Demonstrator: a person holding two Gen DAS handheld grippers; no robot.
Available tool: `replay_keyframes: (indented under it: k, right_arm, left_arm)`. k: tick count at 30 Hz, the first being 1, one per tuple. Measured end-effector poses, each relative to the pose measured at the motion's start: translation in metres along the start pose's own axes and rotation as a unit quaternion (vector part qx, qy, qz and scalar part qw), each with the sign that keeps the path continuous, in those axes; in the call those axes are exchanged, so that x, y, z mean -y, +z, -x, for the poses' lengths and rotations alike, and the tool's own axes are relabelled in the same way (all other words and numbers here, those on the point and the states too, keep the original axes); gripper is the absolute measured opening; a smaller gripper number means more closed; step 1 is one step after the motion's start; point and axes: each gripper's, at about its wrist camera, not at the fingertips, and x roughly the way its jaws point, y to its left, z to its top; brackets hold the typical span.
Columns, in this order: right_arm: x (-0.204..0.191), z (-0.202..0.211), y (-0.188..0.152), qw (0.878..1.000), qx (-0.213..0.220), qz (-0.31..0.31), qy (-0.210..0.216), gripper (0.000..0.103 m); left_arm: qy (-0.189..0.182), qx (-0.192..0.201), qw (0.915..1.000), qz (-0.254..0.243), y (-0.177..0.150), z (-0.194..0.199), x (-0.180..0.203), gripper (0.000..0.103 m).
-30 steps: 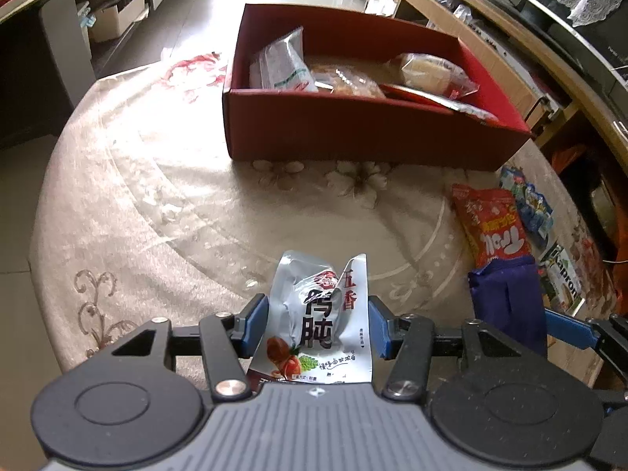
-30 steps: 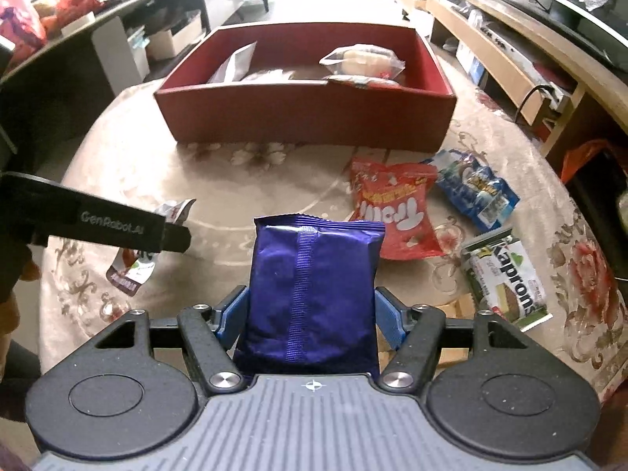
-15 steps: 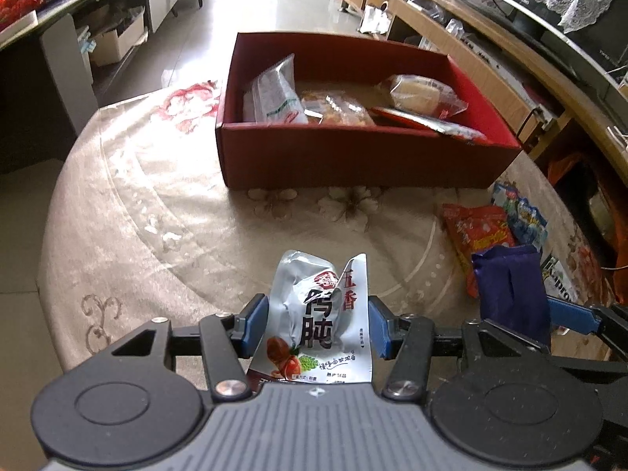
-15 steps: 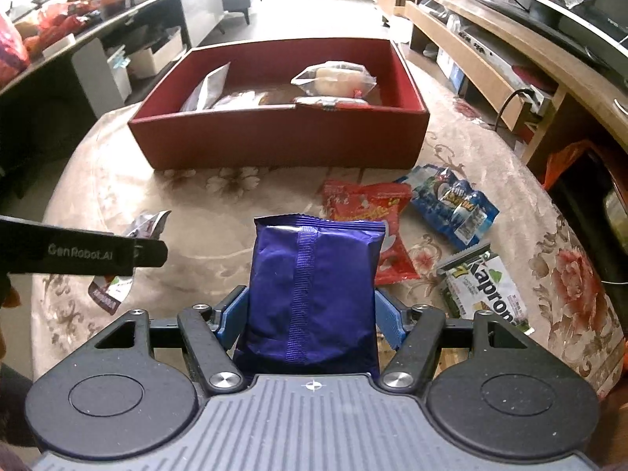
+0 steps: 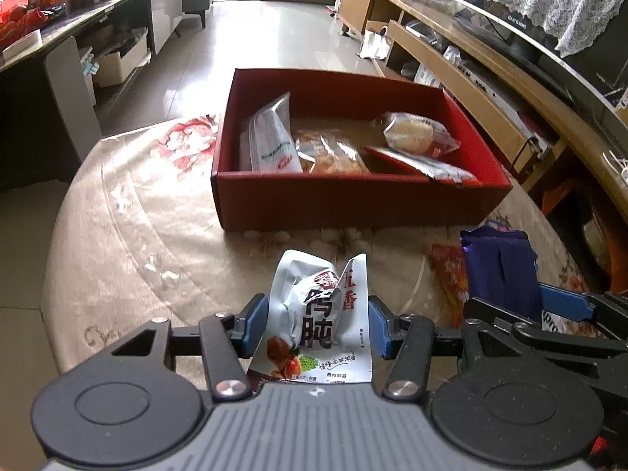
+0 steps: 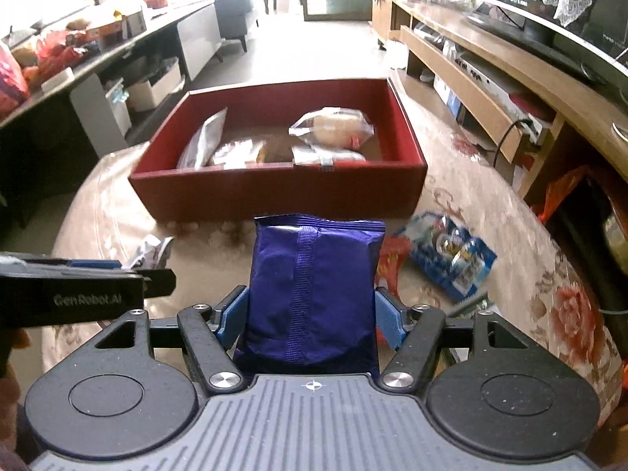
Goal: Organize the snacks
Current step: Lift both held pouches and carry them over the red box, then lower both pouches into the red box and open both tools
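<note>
My left gripper [image 5: 318,325] is shut on a silver snack packet [image 5: 320,314] with red and black print, held above the table. My right gripper [image 6: 312,314] is shut on a dark blue snack bag [image 6: 314,286], also held up; the bag also shows in the left wrist view [image 5: 498,267]. A red open box [image 5: 361,200] sits farther back on the table with several snack packs inside; it also shows in the right wrist view [image 6: 274,188]. Both grippers are in front of the box, side by side.
A red packet [image 6: 386,259] and a blue packet [image 6: 447,259] lie on the floral tablecloth [image 5: 129,235] right of the box. A long wooden TV bench [image 6: 490,78] runs along the right. Dark counters and a chair stand at the left.
Both grippers have risen with their packets, and the views have tilted up: the box sits lower in both views and the room beyond shows.
</note>
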Motion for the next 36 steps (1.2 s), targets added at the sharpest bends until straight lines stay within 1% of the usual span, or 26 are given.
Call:
replay_keyframes:
  k: [11, 18, 27, 36]
  right_arm:
    - [-0.002, -0.008, 0.027, 1.0, 0.016, 0.004, 0.003, 0.074]
    - [0.001, -0.014, 0.051, 1.0, 0.03, -0.001, 0.007, 0.074]
    - [0.006, -0.028, 0.078, 0.999, 0.043, -0.008, 0.007, 0.074]
    - [0.012, -0.051, 0.103, 0.999, 0.04, -0.017, 0.011, 0.074]
  left_arm:
    - [0.003, 0.018, 0.9998, 0.009, 0.026, -0.004, 0.002, 0.054]
    - [0.014, 0.036, 0.9992, 0.011, 0.054, -0.01, 0.005, 0.054]
    - [0.025, 0.048, 0.9982, 0.024, 0.086, -0.024, 0.006, 0.054]
    - [0.044, 0.049, 0.9973, 0.033, 0.112, -0.046, 0.008, 0.053]
